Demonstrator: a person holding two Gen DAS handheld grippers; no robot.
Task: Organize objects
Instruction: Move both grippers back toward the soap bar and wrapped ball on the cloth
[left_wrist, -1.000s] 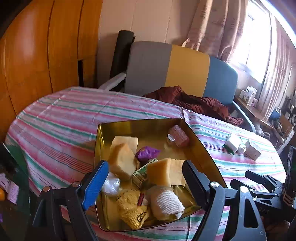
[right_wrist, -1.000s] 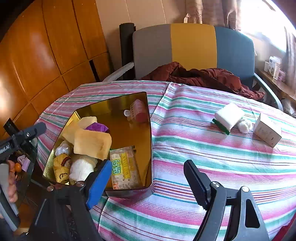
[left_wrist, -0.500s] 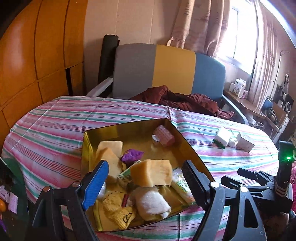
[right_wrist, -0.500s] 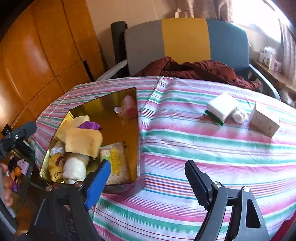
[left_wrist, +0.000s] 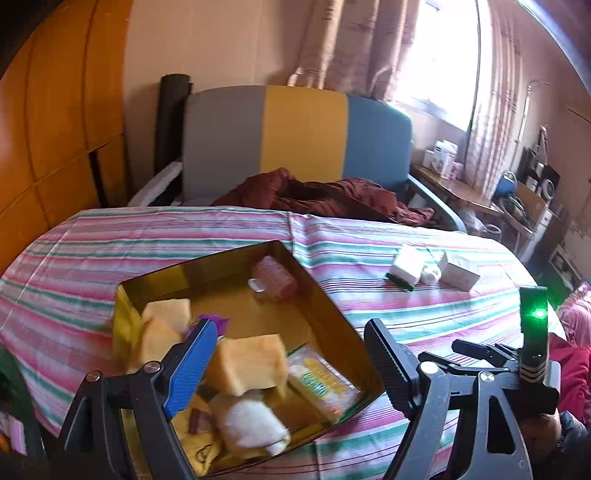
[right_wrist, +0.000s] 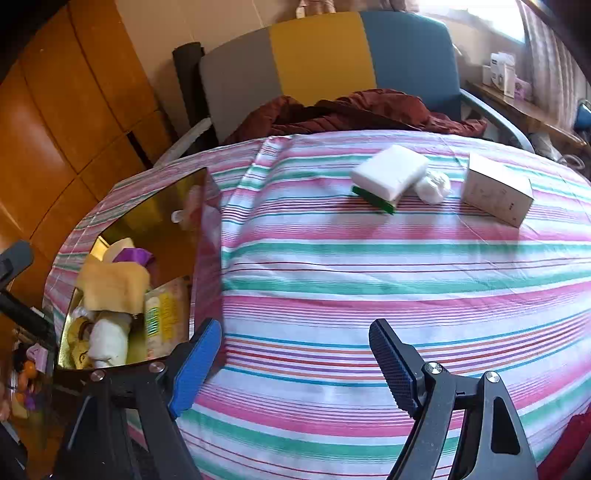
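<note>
Gold tin (left_wrist: 325, 306) sits at the near left of the tabletop (right_wrist: 369, 266), which is covered with a pink, green and white striped cloth. Left wrist view looks into the tin: yellow sponge (left_wrist: 247, 363), rolled white sock (left_wrist: 247, 419), yellow-and-green snack packet (left_wrist: 321, 380), yellow knit item (left_wrist: 195, 446), purple wrapper (left_wrist: 218, 321), and a pink container (left_wrist: 275, 277) at the far wall. Right wrist view shows the same tin (right_wrist: 199, 206) from its right side, so part of the contents is hidden behind the wall.

Loose items lie well apart from the tin on the far right of the tabletop: white sponge with green base (right_wrist: 389, 177), white crumpled ball (right_wrist: 432, 188) touching it, and white carton (right_wrist: 496, 190) just beside the ball. Right wrist view shows these clearly; left wrist view shows them small and blurred.

Left gripper (left_wrist: 288, 362) hovers over the tin, fingers wide, holding nothing. Right gripper (right_wrist: 295, 363) hovers over bare cloth, fingers wide, holding nothing. Only the left wrist view shows the other gripper's body with a green light (left_wrist: 537, 314).

Behind the tabletop stands a grey, yellow and blue chair (right_wrist: 325, 55) with a maroon garment (right_wrist: 351, 110) on its seat.
</note>
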